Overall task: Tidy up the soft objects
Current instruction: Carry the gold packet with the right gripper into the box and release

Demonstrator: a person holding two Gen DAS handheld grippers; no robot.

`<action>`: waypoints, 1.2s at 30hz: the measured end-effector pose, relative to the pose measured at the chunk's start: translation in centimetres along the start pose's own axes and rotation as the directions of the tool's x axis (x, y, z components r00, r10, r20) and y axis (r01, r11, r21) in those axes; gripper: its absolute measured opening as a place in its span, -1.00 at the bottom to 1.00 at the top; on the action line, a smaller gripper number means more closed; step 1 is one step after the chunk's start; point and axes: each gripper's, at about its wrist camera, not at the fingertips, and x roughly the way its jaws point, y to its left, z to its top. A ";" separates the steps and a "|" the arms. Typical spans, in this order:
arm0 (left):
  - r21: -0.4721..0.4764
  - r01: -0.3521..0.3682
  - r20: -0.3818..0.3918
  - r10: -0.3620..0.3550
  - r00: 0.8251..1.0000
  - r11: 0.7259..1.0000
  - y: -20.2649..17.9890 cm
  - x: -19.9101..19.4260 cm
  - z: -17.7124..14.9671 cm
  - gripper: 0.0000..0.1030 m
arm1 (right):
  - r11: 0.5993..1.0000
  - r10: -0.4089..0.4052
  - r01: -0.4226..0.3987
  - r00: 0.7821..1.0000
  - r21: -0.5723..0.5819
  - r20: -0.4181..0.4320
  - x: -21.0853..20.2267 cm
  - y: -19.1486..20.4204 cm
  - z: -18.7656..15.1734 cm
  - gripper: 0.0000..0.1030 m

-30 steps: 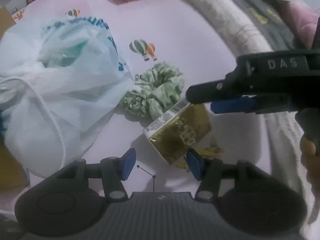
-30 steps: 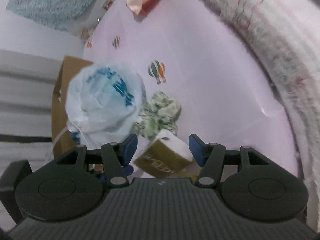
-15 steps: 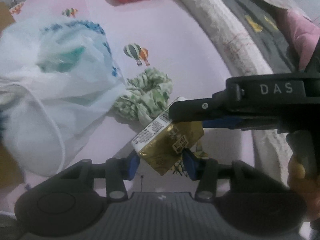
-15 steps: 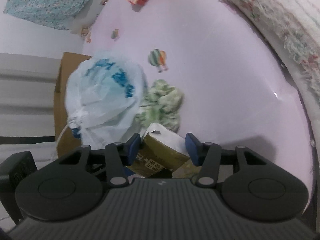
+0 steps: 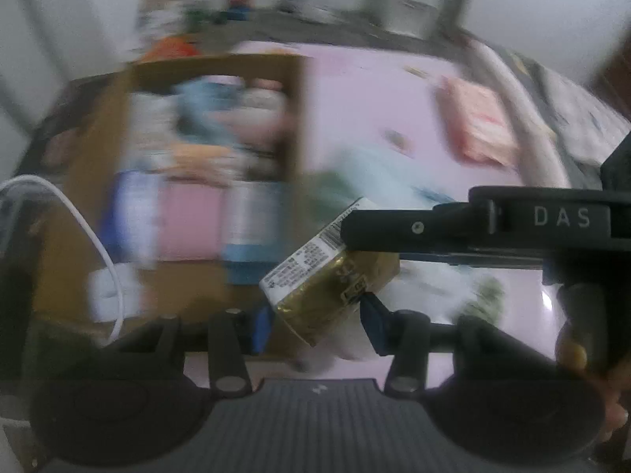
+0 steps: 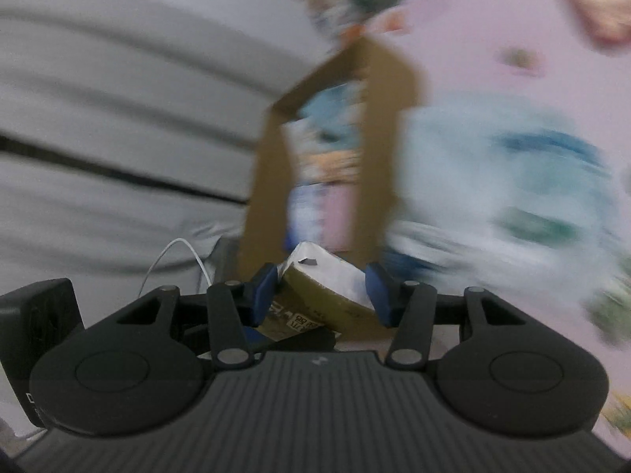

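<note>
A soft gold foil packet (image 5: pixel 327 287) with a white barcode end hangs in the air, gripped from two sides. My left gripper (image 5: pixel 318 327) is shut on its lower part, blue pads (image 5: pixel 374 323) pressing its sides. My right gripper (image 6: pixel 321 295) is shut on the same packet (image 6: pixel 327 283); in the left wrist view its black finger (image 5: pixel 394 232) reaches in from the right over the packet. An open cardboard box (image 5: pixel 98 165), blurred, lies just behind and left of the packet, with several soft items inside. In the right wrist view the box (image 6: pixel 268 181) stands straight ahead.
A white plastic bag with blue print (image 6: pixel 493 197) and a green scrunchie (image 5: pixel 485 299) lie on the pink sheet (image 5: pixel 355 98). An orange-pink pack (image 5: pixel 481 126) lies farther right. A white cable (image 5: pixel 90 236) loops at the left. Both views are motion-blurred.
Both grippers closed on the gold packet, lifted it off the pink sheet and carried it left and up, from beside the scrunchie to the cardboard box.
</note>
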 end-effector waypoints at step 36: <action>-0.121 -0.019 -0.215 -0.008 0.977 0.992 12.9 9.3 -0.1 0.50 | 0.980 -0.194 0.162 0.910 -0.115 -0.366 24.4 3.9 2.3 0.08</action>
